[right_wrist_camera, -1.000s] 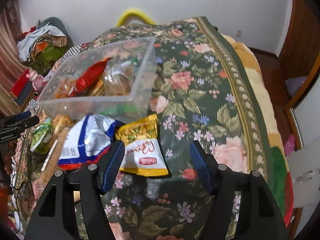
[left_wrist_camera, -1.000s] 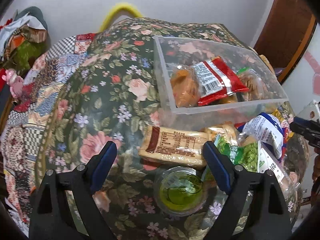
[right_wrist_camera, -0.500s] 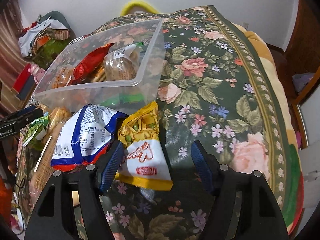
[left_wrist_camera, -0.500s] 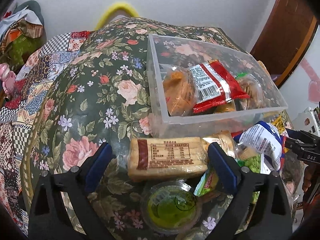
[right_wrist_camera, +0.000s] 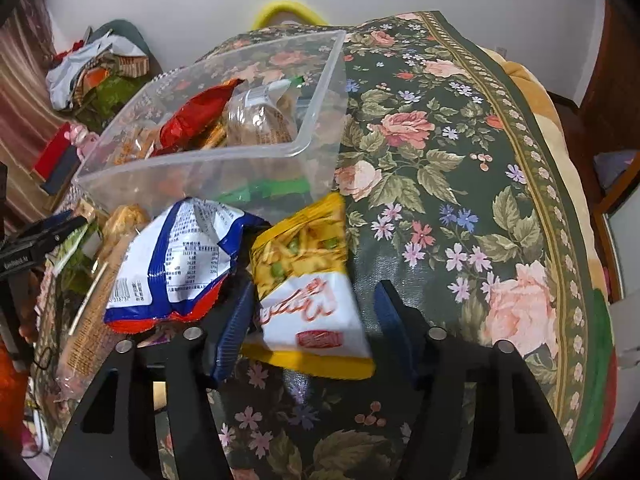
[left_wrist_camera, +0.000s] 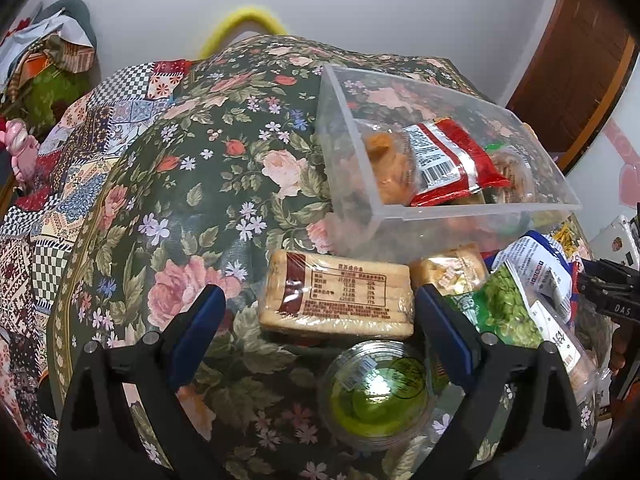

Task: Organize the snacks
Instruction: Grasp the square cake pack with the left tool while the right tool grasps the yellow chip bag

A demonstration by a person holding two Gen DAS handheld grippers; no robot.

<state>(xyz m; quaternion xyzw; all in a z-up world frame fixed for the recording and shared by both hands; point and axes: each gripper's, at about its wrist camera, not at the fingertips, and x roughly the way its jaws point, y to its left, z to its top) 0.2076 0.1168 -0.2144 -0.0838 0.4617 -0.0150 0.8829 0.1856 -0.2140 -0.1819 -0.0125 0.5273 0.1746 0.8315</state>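
Observation:
A clear plastic bin (left_wrist_camera: 472, 212) holds a red packet (left_wrist_camera: 452, 160) and other snacks; it also shows in the right wrist view (right_wrist_camera: 192, 168). My left gripper (left_wrist_camera: 320, 320) is open, its jaws on either side of a wrapped biscuit pack (left_wrist_camera: 336, 296), with a green jelly cup (left_wrist_camera: 376, 392) just below. My right gripper (right_wrist_camera: 312, 320) is open around a yellow and white snack bag (right_wrist_camera: 308, 280). A blue and white bag (right_wrist_camera: 176, 264) lies left of it.
A green pea packet (left_wrist_camera: 508, 308) and a small bread pack (left_wrist_camera: 448, 268) lie beside the biscuits. A floral cloth (right_wrist_camera: 460, 200) covers the surface. Clothes pile (left_wrist_camera: 44, 64) at far left. A wooden door (left_wrist_camera: 580, 60) stands at right.
My left gripper has moved forward so the biscuit pack sits between its jaws. My right gripper has moved forward and closed in around the yellow and white bag.

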